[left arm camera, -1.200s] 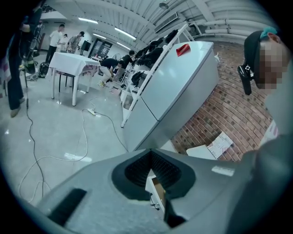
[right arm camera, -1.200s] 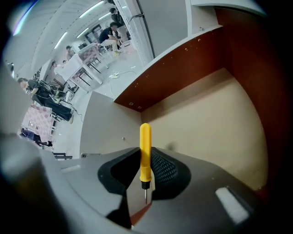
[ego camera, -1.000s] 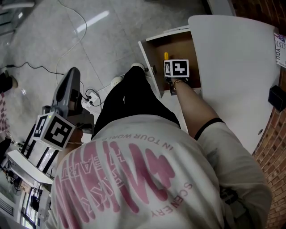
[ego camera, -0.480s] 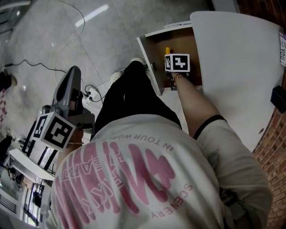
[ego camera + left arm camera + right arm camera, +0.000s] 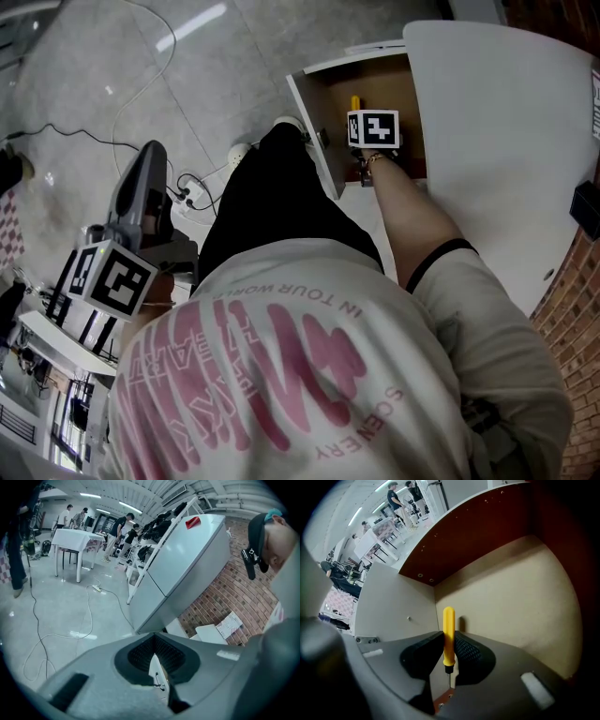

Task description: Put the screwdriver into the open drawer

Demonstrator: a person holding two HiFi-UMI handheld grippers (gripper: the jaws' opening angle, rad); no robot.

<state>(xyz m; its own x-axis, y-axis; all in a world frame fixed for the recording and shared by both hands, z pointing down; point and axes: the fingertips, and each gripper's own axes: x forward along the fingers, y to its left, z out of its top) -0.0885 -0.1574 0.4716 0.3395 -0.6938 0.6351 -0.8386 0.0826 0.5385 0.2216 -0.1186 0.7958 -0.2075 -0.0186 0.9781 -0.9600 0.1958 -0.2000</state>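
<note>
Two dark pads of the right gripper point(image 5: 449, 645) were clamped on the lower part of the screwdriver point(image 5: 448, 625). Its yellow handle stuck out toward 12 o'clock in the right gripper view and its thin metal shaft ran back toward 6 o'clock between the jaws. Beyond the handle's tip lay the pale floor of the drawer point(image 5: 511, 592), with its dark side wall rising at 1 o'clock. The tool seemed to hang just above that floor without touching it, though the gap was hard to judge.

Over the last second almost nothing had changed. The gripper's marker cube sat over the same part of the drawer in the head view, the jaws had not widened, and the yellow handle point(image 5: 354, 101) showed at the same spot beyond the cube. By my reading the carry was finished and only the release remained, so the tool was inside the drawer but not yet let go.

At 9 o'clock in the head view the left gripper point(image 5: 141, 197) hung over the floor point(image 5: 112, 103), its jaws together on nothing, well apart from the drawer point(image 5: 311, 131).
</note>
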